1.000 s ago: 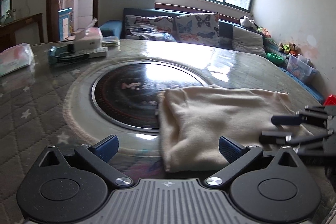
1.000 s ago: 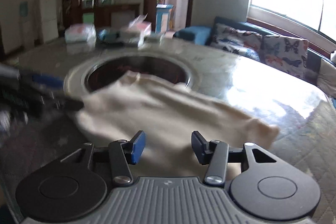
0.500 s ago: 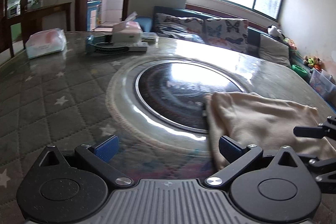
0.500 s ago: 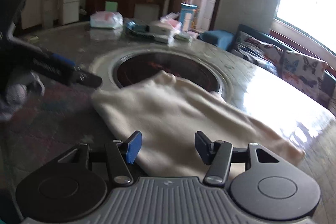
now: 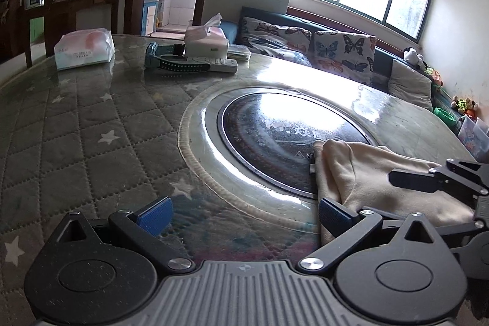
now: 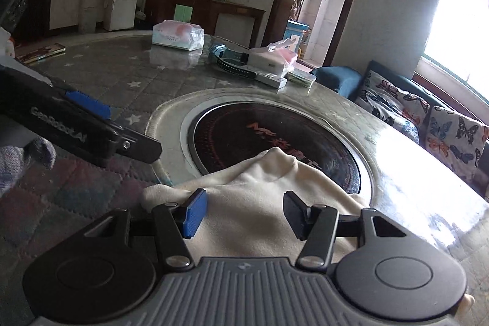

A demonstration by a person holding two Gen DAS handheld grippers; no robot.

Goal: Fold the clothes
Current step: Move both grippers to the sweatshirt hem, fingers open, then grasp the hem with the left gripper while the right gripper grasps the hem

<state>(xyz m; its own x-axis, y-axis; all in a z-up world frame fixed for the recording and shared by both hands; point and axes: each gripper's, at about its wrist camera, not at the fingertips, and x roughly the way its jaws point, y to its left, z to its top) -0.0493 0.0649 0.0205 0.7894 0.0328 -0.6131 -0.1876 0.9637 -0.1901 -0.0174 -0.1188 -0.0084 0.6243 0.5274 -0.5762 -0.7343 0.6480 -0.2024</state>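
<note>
Cream garment (image 6: 269, 203): folded on table (image 5: 76, 127) (partly over dark hob). Left gripper (image 5: 244, 214), right gripper (image 6: 244, 214): fingers apart, empty.

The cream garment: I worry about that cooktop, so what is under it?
The cream garment overlaps the near rim of the round black cooktop and the quilted table cover. Anything else beneath it is hidden.

My right tongs (image 6: 244, 213) cover the near part of the cloth (image 6: 259, 191), and its right corner runs behind their body. In my left view the cloth's far end is cut off behind the right tongs' fingers (image 5: 421, 181).
</note>
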